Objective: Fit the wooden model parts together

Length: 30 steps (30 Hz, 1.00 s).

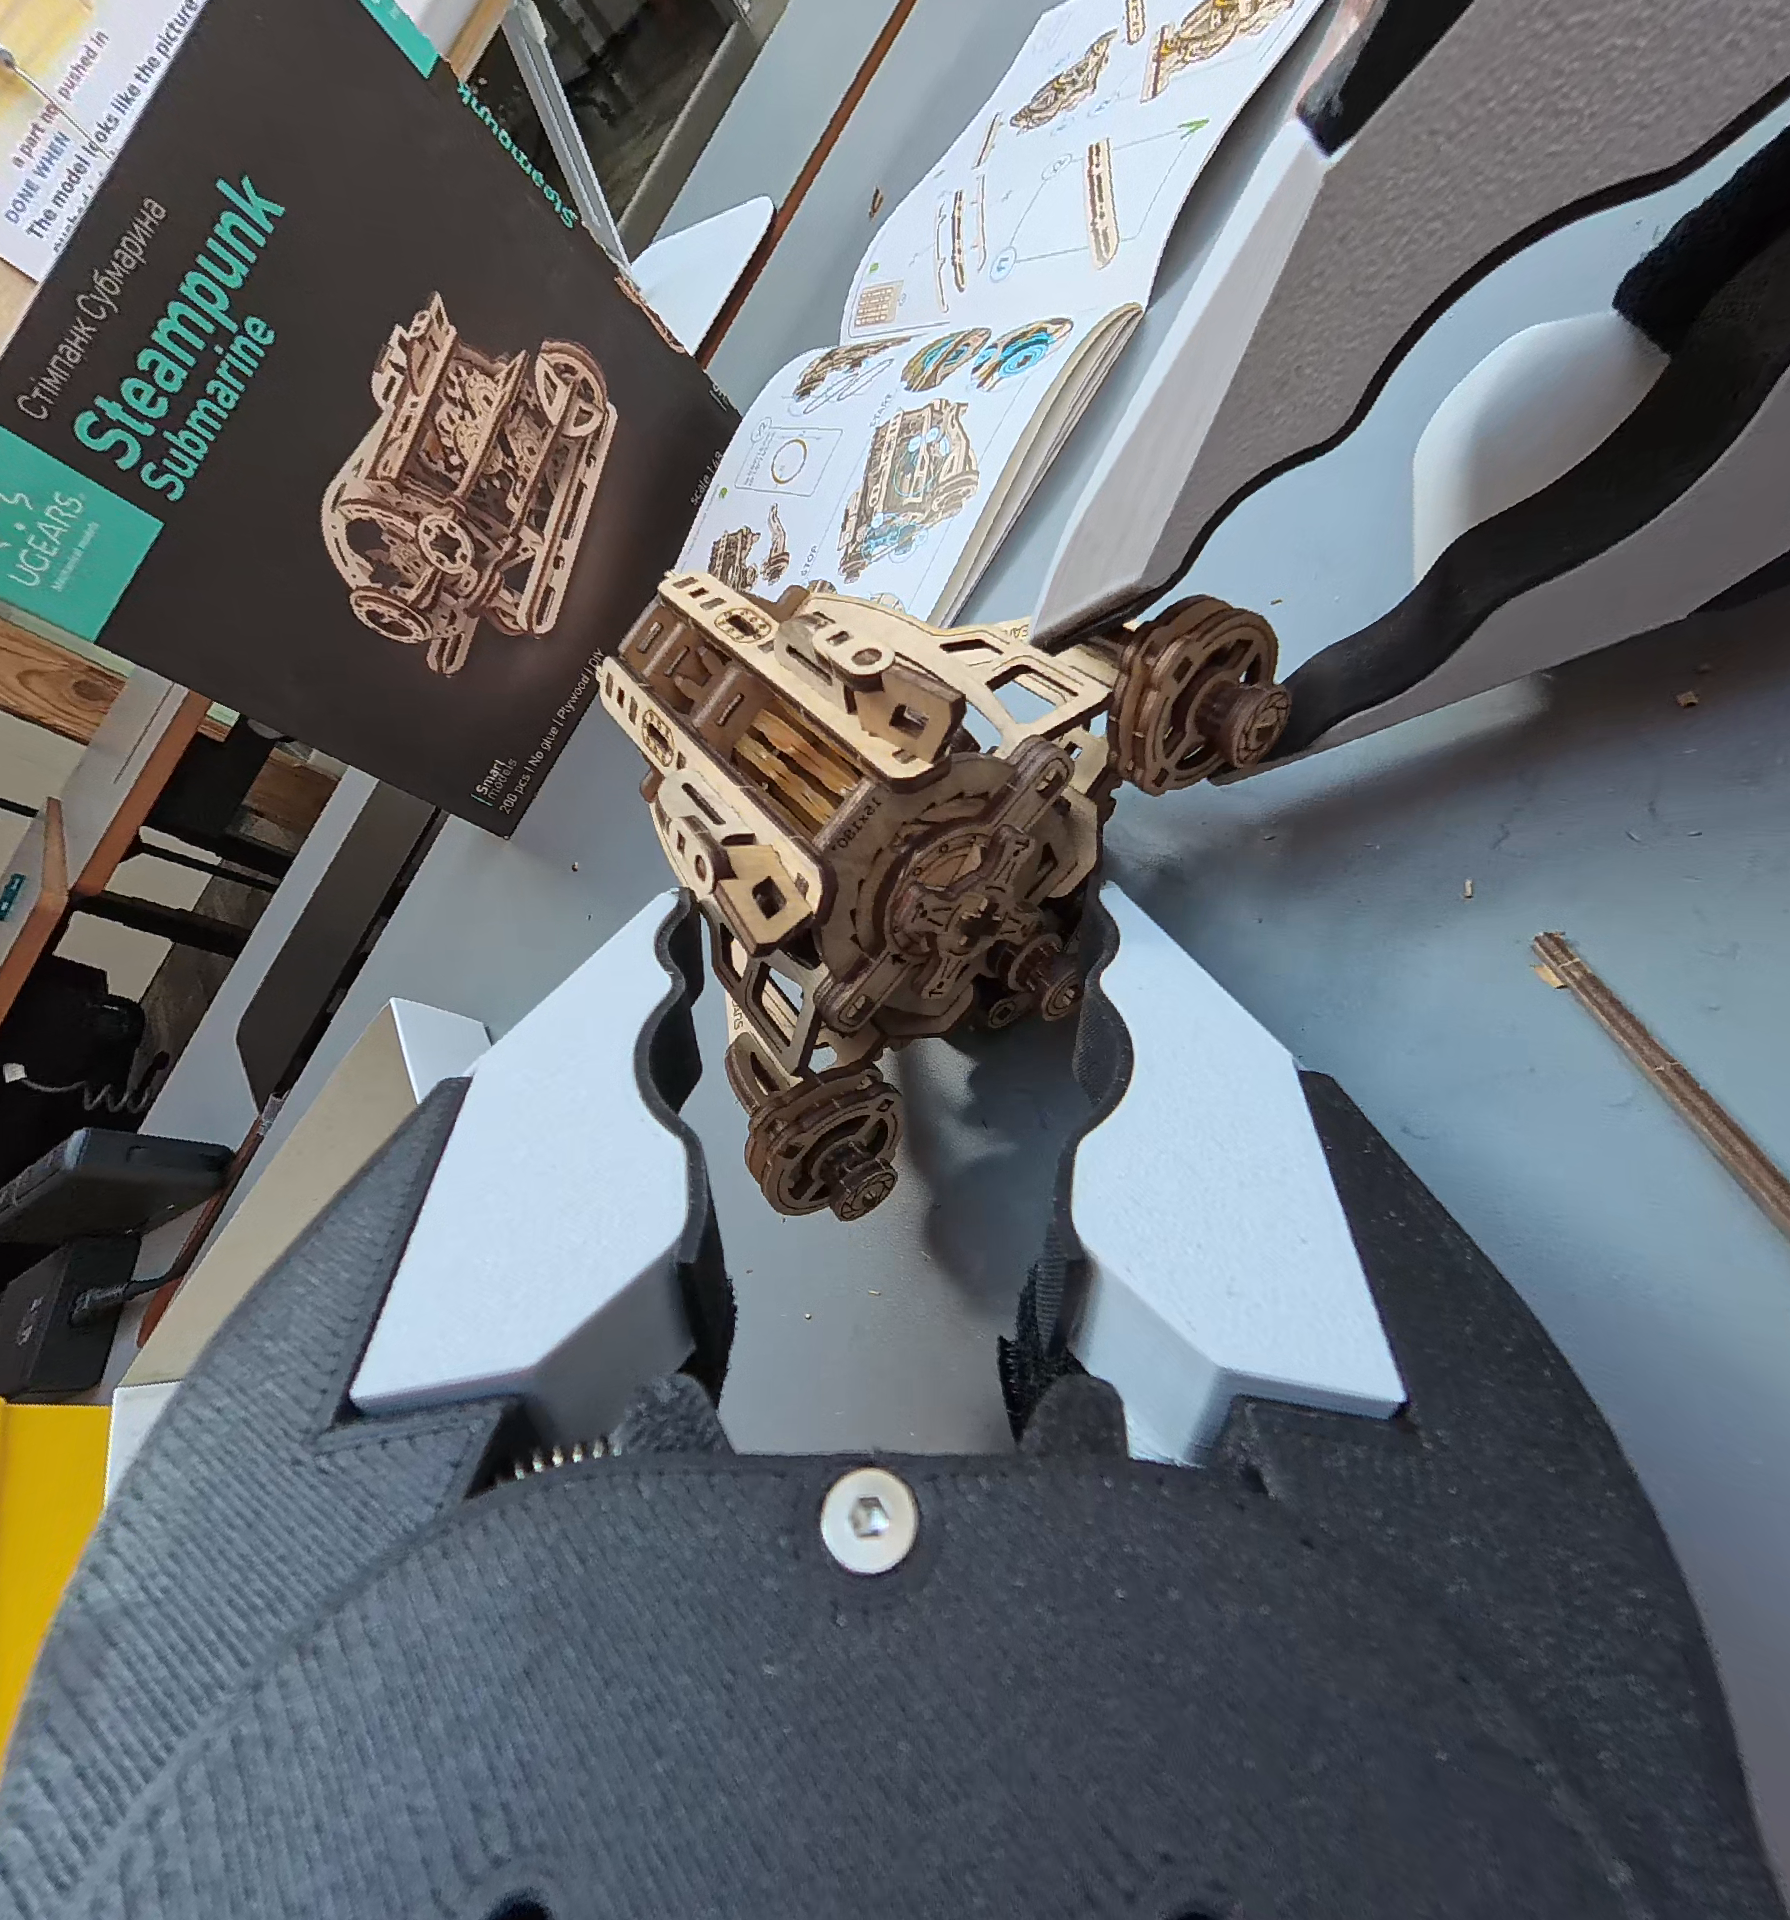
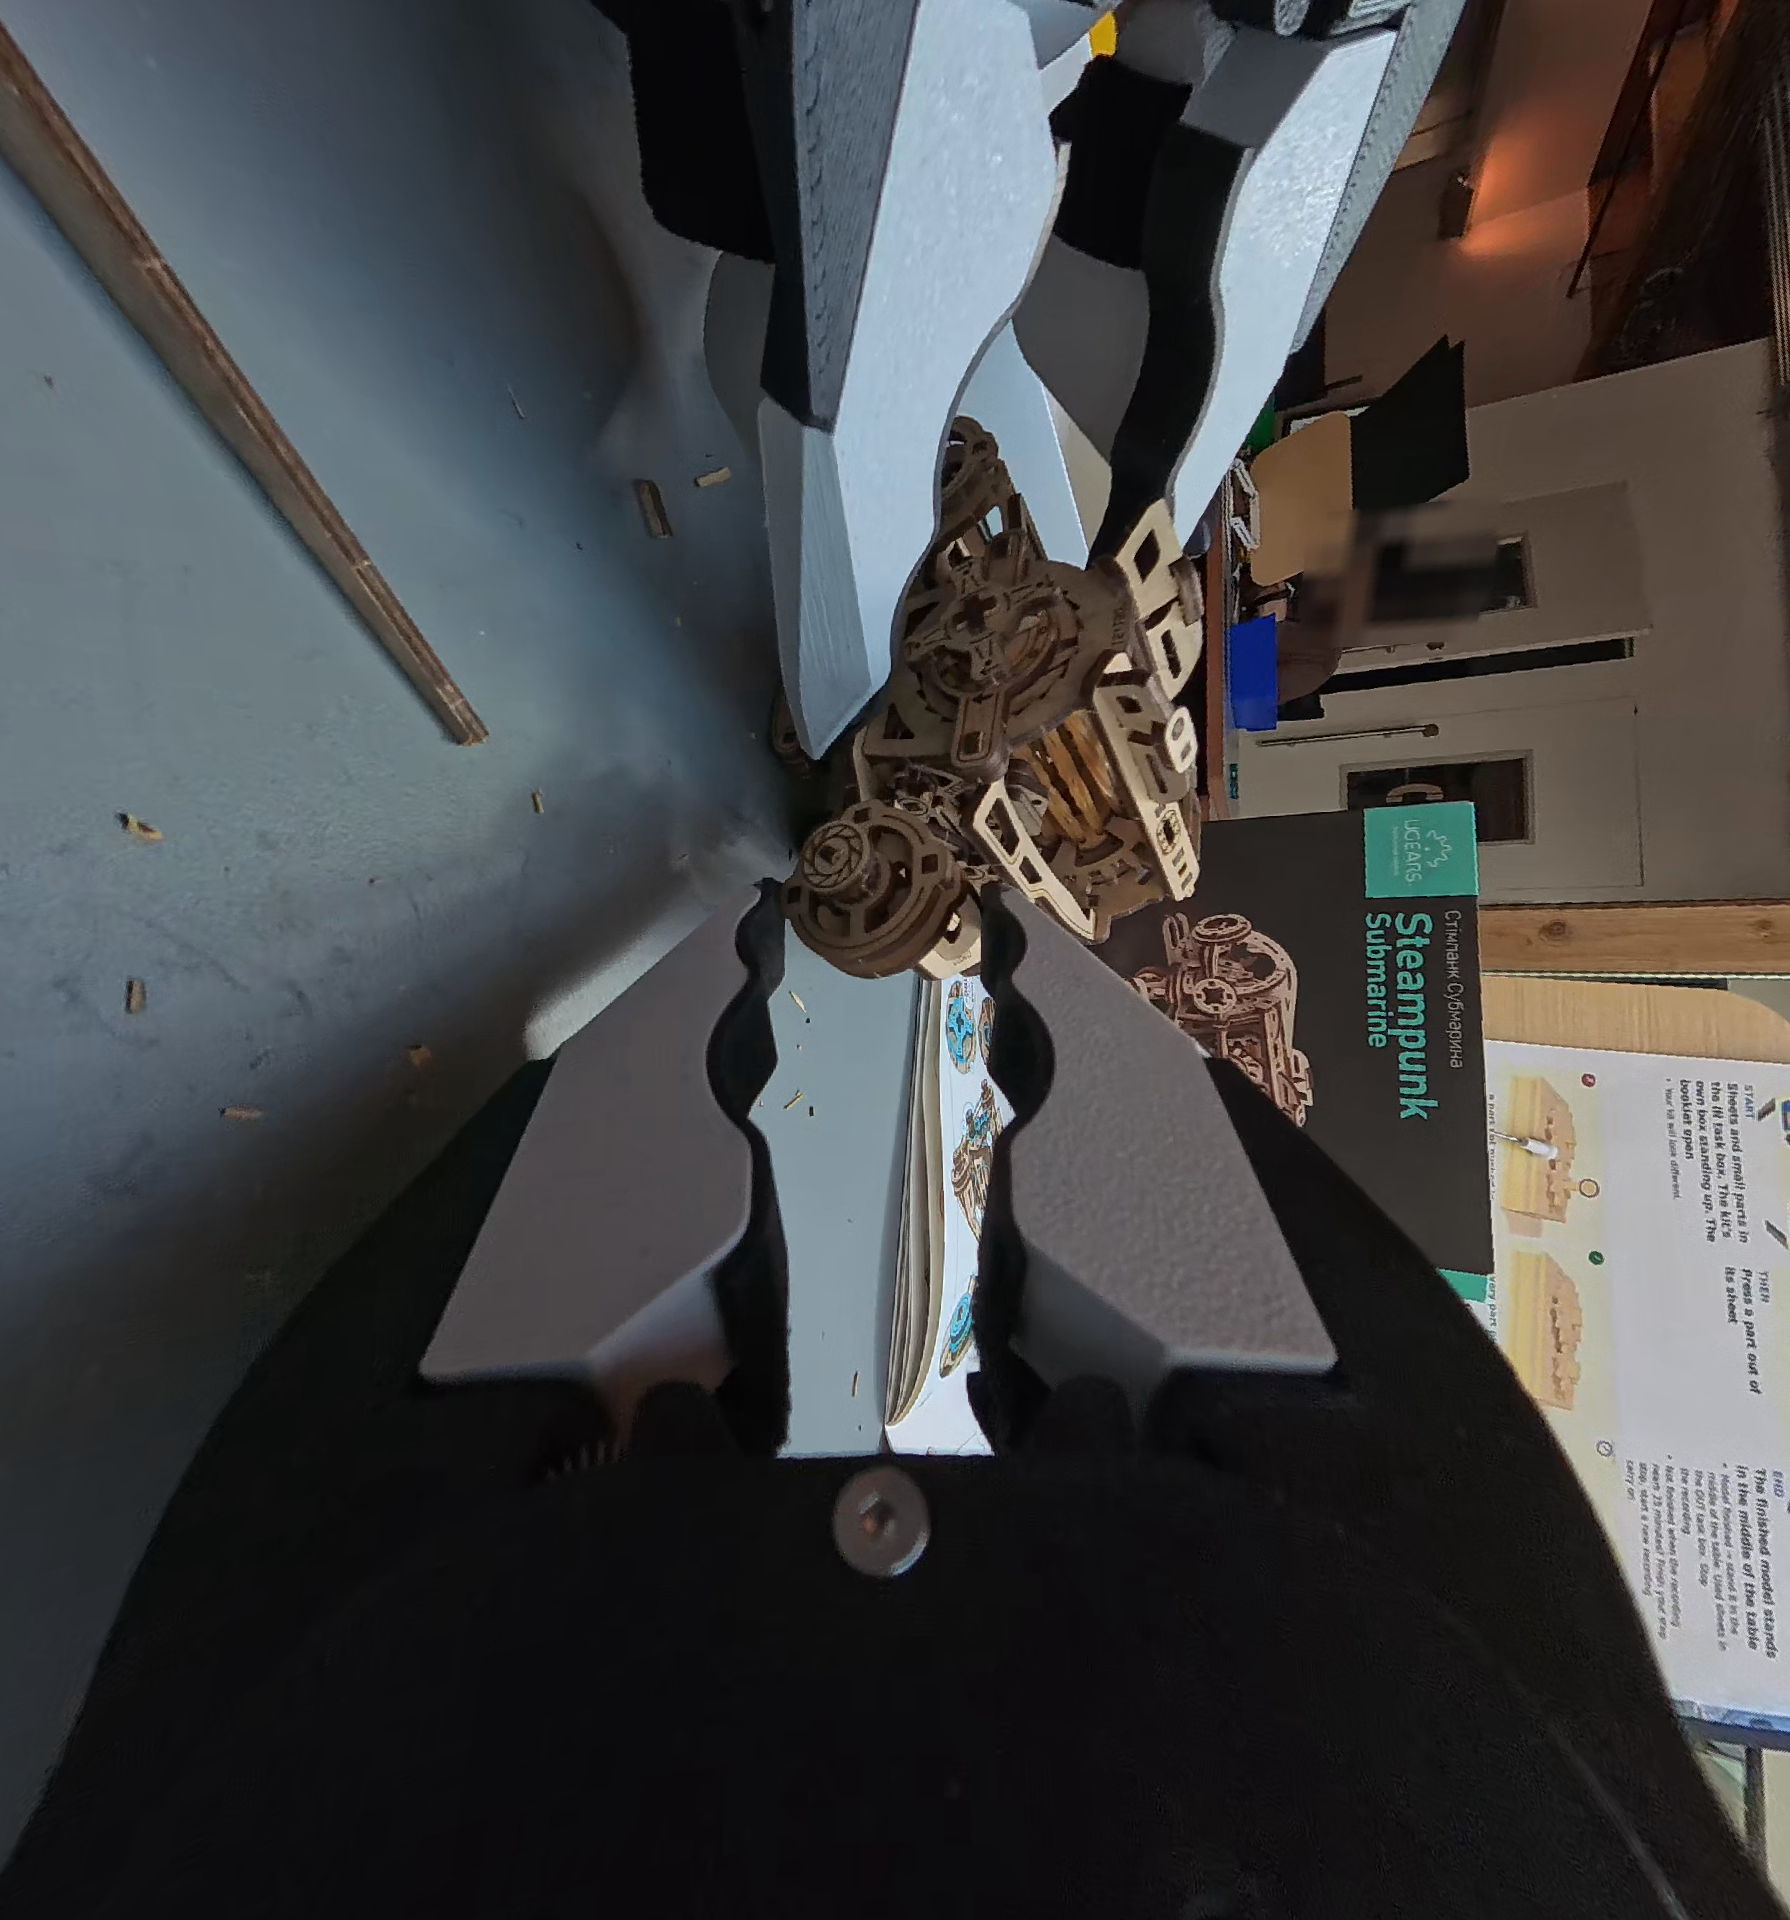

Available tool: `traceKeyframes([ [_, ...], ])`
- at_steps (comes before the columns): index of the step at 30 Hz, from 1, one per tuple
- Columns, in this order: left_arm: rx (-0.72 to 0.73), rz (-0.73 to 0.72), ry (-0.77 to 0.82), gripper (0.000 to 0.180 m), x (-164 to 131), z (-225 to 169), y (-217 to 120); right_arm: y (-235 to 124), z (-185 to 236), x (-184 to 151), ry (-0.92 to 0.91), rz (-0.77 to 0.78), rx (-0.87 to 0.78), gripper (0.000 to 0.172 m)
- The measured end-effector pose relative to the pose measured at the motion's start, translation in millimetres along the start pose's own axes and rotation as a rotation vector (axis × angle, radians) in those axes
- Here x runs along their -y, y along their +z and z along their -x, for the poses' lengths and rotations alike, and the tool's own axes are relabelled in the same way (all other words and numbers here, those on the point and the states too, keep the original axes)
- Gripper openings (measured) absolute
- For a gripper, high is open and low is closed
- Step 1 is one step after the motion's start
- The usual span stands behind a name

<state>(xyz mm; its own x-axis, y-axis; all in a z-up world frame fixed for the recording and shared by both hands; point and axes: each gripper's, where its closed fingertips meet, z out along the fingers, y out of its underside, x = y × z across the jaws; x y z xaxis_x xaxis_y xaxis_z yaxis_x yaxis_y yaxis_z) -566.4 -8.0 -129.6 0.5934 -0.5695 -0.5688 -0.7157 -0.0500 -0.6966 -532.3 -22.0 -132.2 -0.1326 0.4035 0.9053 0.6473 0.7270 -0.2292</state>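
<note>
The wooden model (image 1: 870, 810), a pale plywood frame with dark gears and side wheels, hangs above the grey table (image 1: 1493, 987). My left gripper (image 1: 896, 935) is shut on the model's body, with a pad against each side. The right wrist view shows this gripper (image 2: 964, 639) coming in from the top around the model (image 2: 1026, 727). My right gripper (image 2: 875, 914) is shut on one dark side wheel (image 2: 870, 899), with both pads touching it. In the left wrist view it (image 1: 1171, 670) enters from the upper right around that wheel (image 1: 1197, 696). A second wheel (image 1: 818, 1143) hangs free between my left fingers.
The dark kit box (image 1: 351, 416) stands behind the model, and an open instruction booklet (image 1: 974, 364) lies beside it. A thin wooden strip (image 1: 1701, 1122) lies on the table to the right, among small wood chips. A printed instruction sheet (image 2: 1680, 1351) stands behind the box.
</note>
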Motion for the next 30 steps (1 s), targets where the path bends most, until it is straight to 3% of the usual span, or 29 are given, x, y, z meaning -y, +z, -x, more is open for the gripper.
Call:
traceKeyframes([
  [17,0.011,0.005,0.020,0.072,-0.5,-1.0,-0.1,-0.4,1.9,2.6,-0.058,0.025,-0.031,0.037],
  [30,0.058,-0.011,0.127,0.069,1.8,-7.5,-6.5,-10.1,9.1,8.1,-0.117,-0.017,-0.039,0.035],
])
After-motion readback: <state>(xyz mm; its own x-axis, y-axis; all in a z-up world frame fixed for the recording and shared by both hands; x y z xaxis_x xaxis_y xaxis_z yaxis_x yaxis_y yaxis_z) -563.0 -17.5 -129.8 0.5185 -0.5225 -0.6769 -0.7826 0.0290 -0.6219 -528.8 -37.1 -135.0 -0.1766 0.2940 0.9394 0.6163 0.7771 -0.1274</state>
